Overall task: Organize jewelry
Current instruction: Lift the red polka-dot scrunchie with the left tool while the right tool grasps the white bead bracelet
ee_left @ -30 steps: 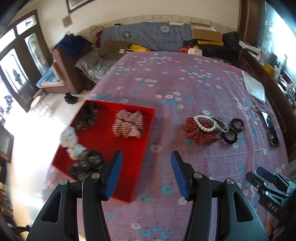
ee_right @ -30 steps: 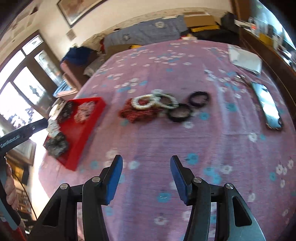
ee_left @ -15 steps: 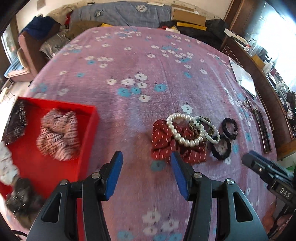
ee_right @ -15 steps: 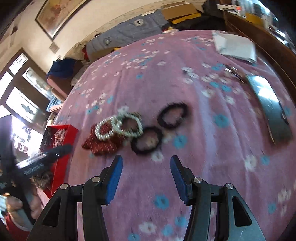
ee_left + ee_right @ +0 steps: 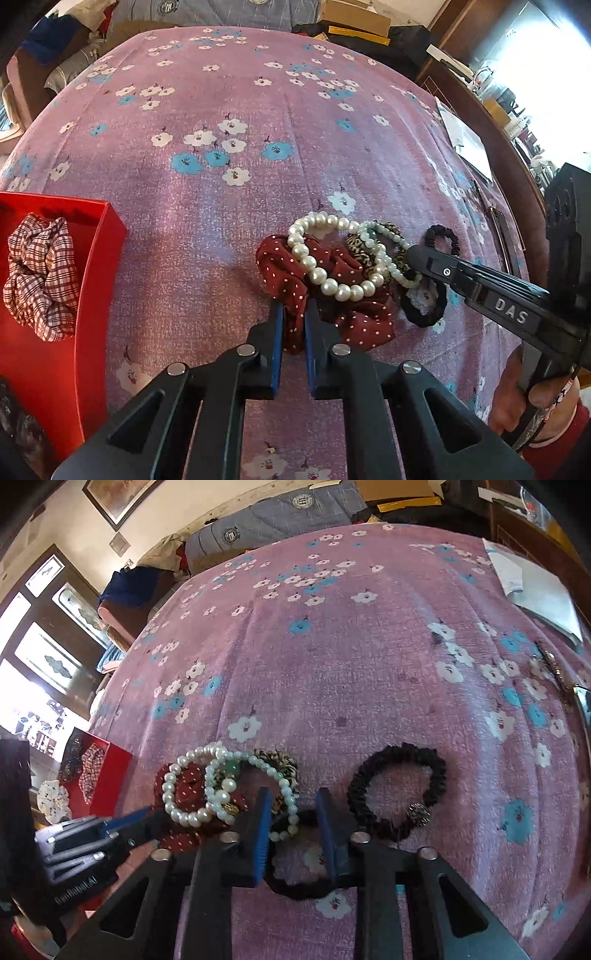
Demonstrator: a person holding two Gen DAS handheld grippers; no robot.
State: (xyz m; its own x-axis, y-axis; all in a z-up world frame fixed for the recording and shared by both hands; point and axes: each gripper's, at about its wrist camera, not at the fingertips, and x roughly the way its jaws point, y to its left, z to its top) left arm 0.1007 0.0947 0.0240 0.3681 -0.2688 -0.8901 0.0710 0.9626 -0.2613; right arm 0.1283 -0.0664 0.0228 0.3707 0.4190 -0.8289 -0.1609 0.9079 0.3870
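On the pink flowered bedspread lies a pile: a red dotted scrunchie [image 5: 280,266], a large pearl bracelet [image 5: 317,275] on top of it, a small pearl bracelet [image 5: 384,258], a leopard scrunchie [image 5: 356,247] and a black hair tie [image 5: 421,314]. My left gripper [image 5: 293,306] is closing and pinches the near edge of the red dotted scrunchie. My right gripper [image 5: 293,794] is also closing; its jaws still stand apart around the black hair tie [image 5: 295,890], beside the small pearl bracelet [image 5: 284,786]. A thin black scrunchie [image 5: 402,749] lies to their right.
A red tray [image 5: 96,258] at the left holds a checked scrunchie [image 5: 40,273] and several other hair pieces. White papers [image 5: 535,590] lie at the bed's far right edge. A person's hand [image 5: 517,387] holds the right gripper's handle. Clothes pile up beyond the bed.
Both grippers came down and forward to the jewelry pile. The left jaws went from wide apart to pinching the red scrunchie; the right jaws narrowed around the black hair tie.
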